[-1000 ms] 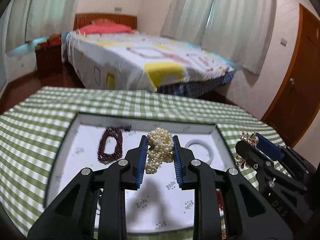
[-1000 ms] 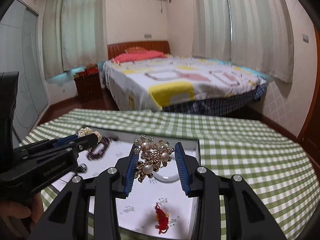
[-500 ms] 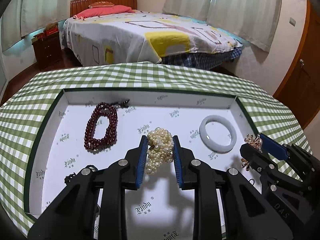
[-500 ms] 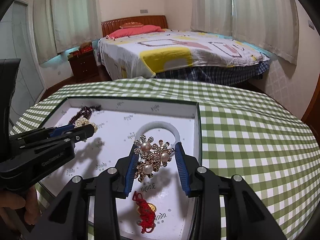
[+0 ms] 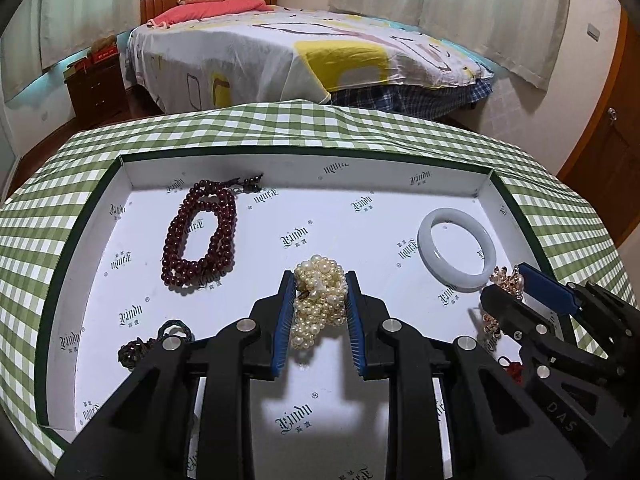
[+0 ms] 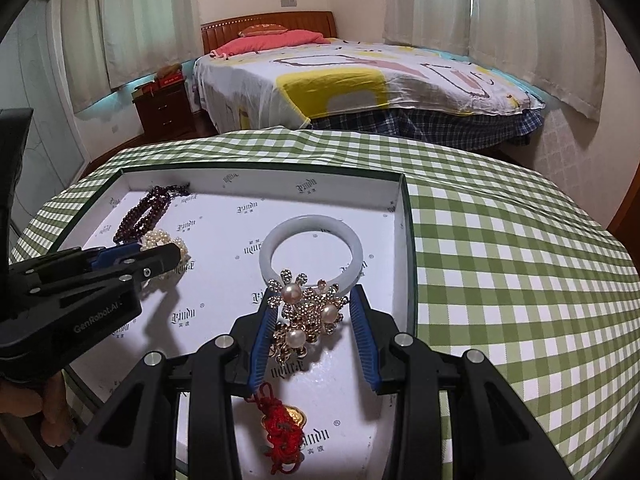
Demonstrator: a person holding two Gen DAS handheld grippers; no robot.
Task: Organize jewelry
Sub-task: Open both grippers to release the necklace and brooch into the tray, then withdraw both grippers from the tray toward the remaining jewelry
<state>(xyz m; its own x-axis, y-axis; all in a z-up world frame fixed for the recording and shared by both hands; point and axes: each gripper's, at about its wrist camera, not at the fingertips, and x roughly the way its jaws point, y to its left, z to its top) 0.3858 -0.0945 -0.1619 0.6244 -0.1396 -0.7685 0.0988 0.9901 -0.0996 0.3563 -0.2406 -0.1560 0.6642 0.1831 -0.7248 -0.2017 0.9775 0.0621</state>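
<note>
My left gripper (image 5: 320,312) is clenched on a bunched strand of small cream pearls (image 5: 320,300), its blue-lined jaws pressing both sides of the bundle above the middle of the shallow white cardboard tray with a dark green rim (image 5: 92,208). I cannot tell whether the pearls' lower end touches the tray floor.

My right gripper (image 6: 312,320) grasps a gold brooch of rhinestone flowers set with three pinkish pearls (image 6: 308,316) over the tray's near right part. Its top overlaps the near edge of a pale jade-white bangle (image 6: 312,252) lying flat by the tray's right wall; contact or mere overlap, I can't say.

At far left in the tray lies a coiled dark red bead bracelet (image 5: 200,236). A dark knotted cord piece (image 5: 136,352) sits near the left gripper's body, partly hidden, and I can't make out what it is. A red knotted tassel with a gold charm (image 6: 282,428) lies under the right gripper, partly covered by its finger.

The tray rests on a green-and-white checked tablecloth (image 6: 500,260); its near edge is cut off behind both grippers.
</note>
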